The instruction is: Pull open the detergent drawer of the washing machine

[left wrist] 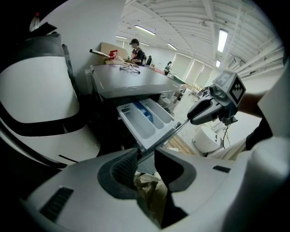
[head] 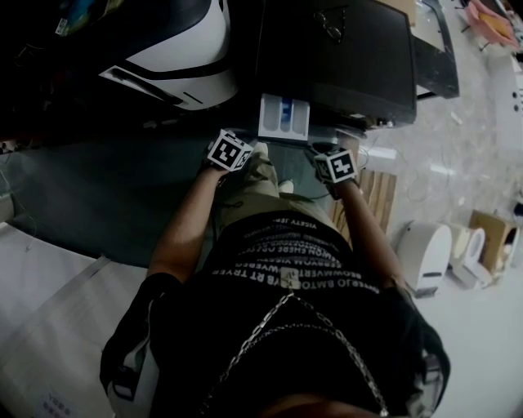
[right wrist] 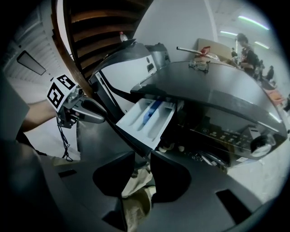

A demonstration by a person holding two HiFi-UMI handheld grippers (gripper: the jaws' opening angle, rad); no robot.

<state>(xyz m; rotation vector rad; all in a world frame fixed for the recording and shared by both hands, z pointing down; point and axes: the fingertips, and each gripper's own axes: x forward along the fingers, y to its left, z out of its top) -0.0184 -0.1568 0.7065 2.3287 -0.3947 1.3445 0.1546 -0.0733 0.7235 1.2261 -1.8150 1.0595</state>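
Note:
The white detergent drawer [head: 283,117] [left wrist: 145,118] [right wrist: 147,118] with a blue insert stands pulled out of the dark washing machine [head: 343,57] [right wrist: 208,86]. Its dark front panel runs across between my two grippers. My left gripper [head: 235,155] [left wrist: 146,156] has its jaws close together on the panel's left end. At the right end, my right gripper [head: 333,165] [right wrist: 142,158] is closed on the panel in the same way. Each gripper shows in the other's view, its tip at the far end of the panel: right gripper [left wrist: 213,108], left gripper [right wrist: 86,111].
Eyeglasses [head: 331,24] [left wrist: 130,68] lie on the machine's top. A white rounded appliance [head: 180,49] [left wrist: 36,90] stands close on the left. A wooden pallet [head: 377,192], a white unit [head: 425,253] and a cardboard box [head: 490,233] are on the floor to the right. People [left wrist: 136,52] stand far behind.

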